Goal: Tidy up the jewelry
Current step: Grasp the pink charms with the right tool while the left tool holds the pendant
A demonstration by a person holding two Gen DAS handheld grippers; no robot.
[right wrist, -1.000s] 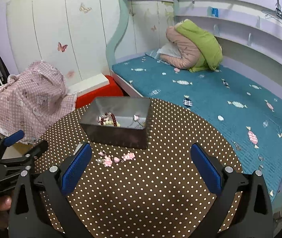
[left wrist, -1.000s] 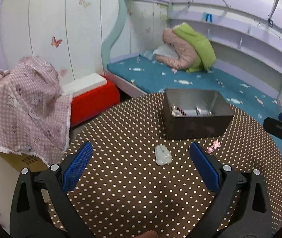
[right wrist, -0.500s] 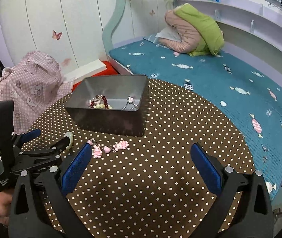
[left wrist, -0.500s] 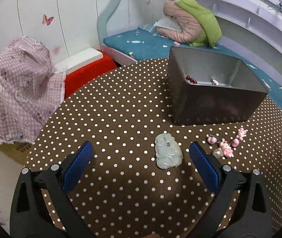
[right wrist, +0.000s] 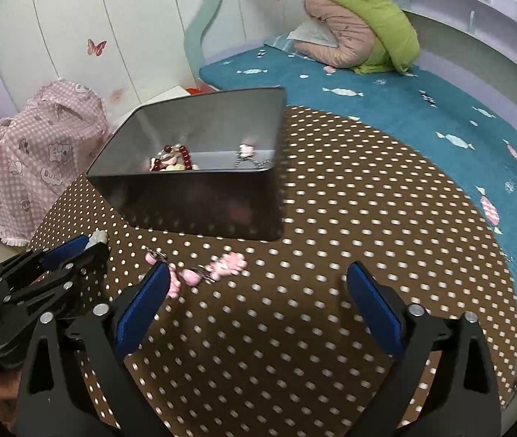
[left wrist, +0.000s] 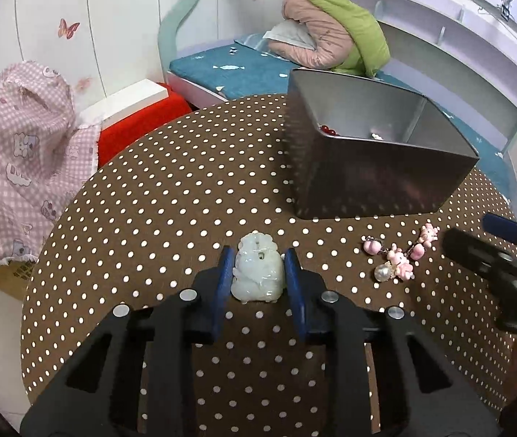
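Note:
A pale green jade pendant (left wrist: 257, 273) lies on the brown dotted table. My left gripper (left wrist: 257, 273) is closed around it, blue pads against both its sides; it also shows in the right wrist view (right wrist: 87, 245). A pink charm bracelet (left wrist: 398, 255) lies to its right, in front of the grey metal box (left wrist: 385, 178). The box holds red beads (right wrist: 180, 154) and other jewelry. My right gripper (right wrist: 258, 298) is open and empty, low over the table, with the pink bracelet (right wrist: 214, 271) by its left pad.
The round table (right wrist: 331, 218) ends close behind the box. A blue bed (right wrist: 422, 102) with a pink and green bundle lies beyond. A pink checked cloth (left wrist: 14, 153) and a red box (left wrist: 142, 123) stand to the left.
My left gripper moved forward and closed on the jade pendant. My right gripper came lower and closer to the pink bracelet and the box.

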